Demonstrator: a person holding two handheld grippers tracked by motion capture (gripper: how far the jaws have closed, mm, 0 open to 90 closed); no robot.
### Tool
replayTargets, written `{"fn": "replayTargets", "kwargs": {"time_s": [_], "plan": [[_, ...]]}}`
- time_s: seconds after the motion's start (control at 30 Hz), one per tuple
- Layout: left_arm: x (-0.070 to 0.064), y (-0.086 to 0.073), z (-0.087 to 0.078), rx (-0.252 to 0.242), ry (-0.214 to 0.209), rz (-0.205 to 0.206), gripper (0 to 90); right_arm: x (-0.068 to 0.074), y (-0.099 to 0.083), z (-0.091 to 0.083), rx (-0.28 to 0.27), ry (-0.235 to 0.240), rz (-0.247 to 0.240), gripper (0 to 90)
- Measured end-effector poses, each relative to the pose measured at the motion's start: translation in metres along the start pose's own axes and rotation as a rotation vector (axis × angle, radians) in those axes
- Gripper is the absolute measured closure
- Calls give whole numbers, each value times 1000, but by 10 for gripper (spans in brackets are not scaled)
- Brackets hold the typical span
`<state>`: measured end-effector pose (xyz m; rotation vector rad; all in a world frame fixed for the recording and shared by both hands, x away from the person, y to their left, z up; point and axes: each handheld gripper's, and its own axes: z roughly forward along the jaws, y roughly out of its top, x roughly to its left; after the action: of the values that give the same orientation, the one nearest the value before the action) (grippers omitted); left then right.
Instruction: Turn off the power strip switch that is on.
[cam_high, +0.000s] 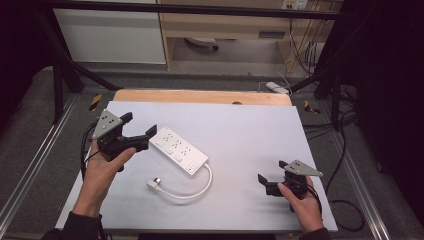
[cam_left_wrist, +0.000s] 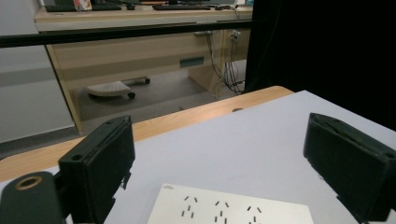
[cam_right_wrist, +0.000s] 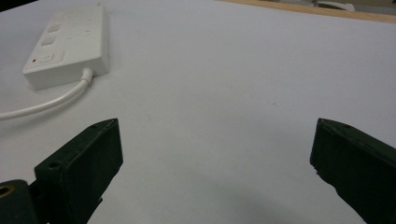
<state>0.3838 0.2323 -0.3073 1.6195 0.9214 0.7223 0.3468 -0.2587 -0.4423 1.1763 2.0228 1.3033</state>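
While both grippers stand released, power strip (cam_high: 178, 149) lies left-centre on tabletop (cam_high: 260, 135), left gripper (cam_high: 139, 129) just beside it. Rigid, light, smooth plastic; grip across narrow sides. Cord (cam_high: 192, 192) limp.

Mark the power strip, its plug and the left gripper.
power strip (cam_high: 177, 148), high view, middle of its top face
plug (cam_high: 153, 184), high view, its white body
left gripper (cam_high: 139, 124), high view, midway between its fingertips

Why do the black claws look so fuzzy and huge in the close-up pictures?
In the left gripper view the jaws sit right at the lens, so they blur, while the power strip beyond looks sharper. In the right gripper view the jaws are soft too, and a faint shadow lies between them. The high view is evenly lit, slightly grainy.
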Motion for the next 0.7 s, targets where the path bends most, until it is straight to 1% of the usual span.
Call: {"fn": "replayTargets", "kwargs": {"time_s": [0.07,0.17,0.3,0.37,0.5,0.57,0.7], "plan": [[-1,-2,1,10,4,4,102,0,0,0,1,-1,-3,29],[-2,-3,3,13,-1,0,114,1,0,0,3,-1,-8,28],[-2,-3,5,20,8,5,127,1,0,0,2,-1,-2,29],[-1,-3,3,16,32,14,145,0,0,0,0,-2,-3,29],[2,-3,1,13,53,14,177,1,0,-1,-3,-4,-5,30],[4,-4,2,16,59,9,215,1,1,0,-4,-3,-6,30],[7,-9,6,18,86,8,249,1,0,1,2,0,-6,30]]}}
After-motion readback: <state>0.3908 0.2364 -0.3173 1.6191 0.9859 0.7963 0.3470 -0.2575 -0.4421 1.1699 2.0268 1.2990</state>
